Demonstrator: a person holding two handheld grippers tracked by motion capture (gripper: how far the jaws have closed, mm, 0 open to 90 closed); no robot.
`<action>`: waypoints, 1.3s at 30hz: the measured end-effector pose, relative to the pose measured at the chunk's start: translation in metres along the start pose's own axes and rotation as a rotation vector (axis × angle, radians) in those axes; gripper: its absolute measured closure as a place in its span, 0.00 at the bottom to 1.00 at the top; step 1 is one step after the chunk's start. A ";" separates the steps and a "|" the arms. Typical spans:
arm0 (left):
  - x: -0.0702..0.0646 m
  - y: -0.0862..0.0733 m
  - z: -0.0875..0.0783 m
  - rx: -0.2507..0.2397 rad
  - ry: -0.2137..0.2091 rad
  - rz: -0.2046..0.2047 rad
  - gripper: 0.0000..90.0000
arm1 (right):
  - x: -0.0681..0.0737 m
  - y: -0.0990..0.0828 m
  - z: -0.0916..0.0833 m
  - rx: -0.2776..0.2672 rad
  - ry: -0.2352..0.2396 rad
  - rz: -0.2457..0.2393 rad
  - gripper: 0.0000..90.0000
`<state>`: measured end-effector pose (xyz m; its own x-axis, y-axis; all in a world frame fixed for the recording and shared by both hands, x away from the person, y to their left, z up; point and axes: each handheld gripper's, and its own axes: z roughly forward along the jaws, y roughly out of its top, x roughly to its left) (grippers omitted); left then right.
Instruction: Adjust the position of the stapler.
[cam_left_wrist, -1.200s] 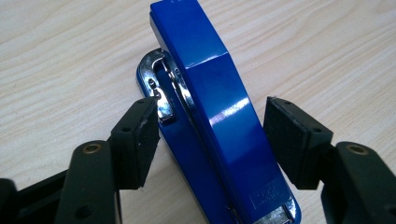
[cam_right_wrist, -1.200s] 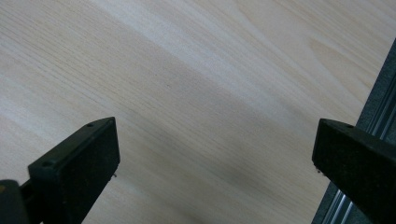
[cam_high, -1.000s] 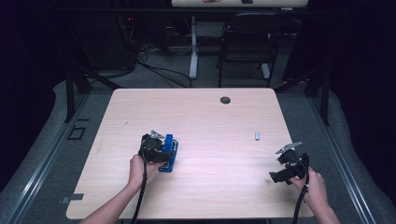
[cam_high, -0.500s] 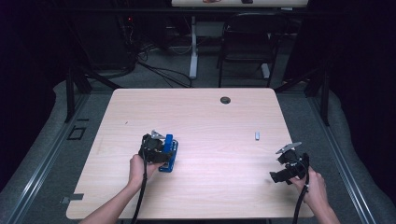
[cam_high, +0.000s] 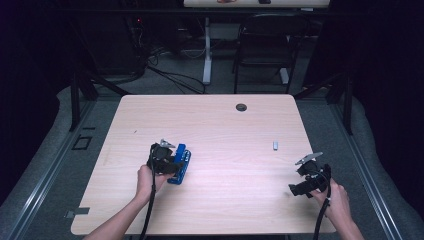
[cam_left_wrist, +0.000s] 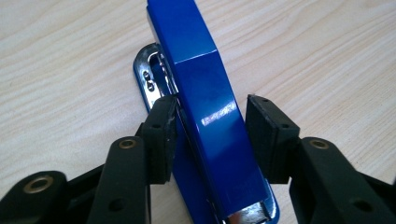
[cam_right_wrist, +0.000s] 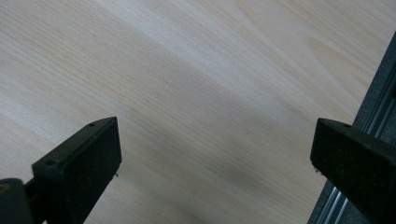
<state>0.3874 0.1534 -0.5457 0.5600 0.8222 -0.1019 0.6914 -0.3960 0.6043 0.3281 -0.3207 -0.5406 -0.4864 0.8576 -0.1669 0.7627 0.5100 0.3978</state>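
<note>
Left gripper view: my left gripper (cam_left_wrist: 210, 135) jaws just closing, stapler (cam_left_wrist: 205, 116) between fingers (cam_left_wrist: 161, 135), one pad touching, other apart. Right gripper (cam_right_wrist: 215, 154) released over table (cam_right_wrist: 187, 70).

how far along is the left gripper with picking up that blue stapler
Done: the left gripper has reached the blue stapler and straddles it. In hand: its fingers have just been closing; one touches the stapler's side, the other stands a little off, so no firm grip yet. Left: finishing the squeeze and lifting, since the stapler lies on the table. The right gripper waits open near the table's right edge.
</note>
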 end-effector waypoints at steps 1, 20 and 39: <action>0.001 0.000 0.000 0.004 0.000 -0.001 0.63 | 0.000 0.000 0.000 -0.001 0.003 0.001 0.02; 0.012 0.000 -0.004 0.009 -0.017 -0.011 0.72 | -0.001 -0.001 0.000 -0.005 0.009 0.006 0.02; 0.011 0.006 0.007 0.012 0.000 0.012 0.71 | -0.001 0.000 0.002 0.009 0.009 0.005 0.02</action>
<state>0.4013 0.1573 -0.5491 0.5683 0.8174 -0.0945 0.6899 -0.4108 0.5961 0.3291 -0.3214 -0.5425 -0.4860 0.8598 -0.1565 0.7693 0.5059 0.3903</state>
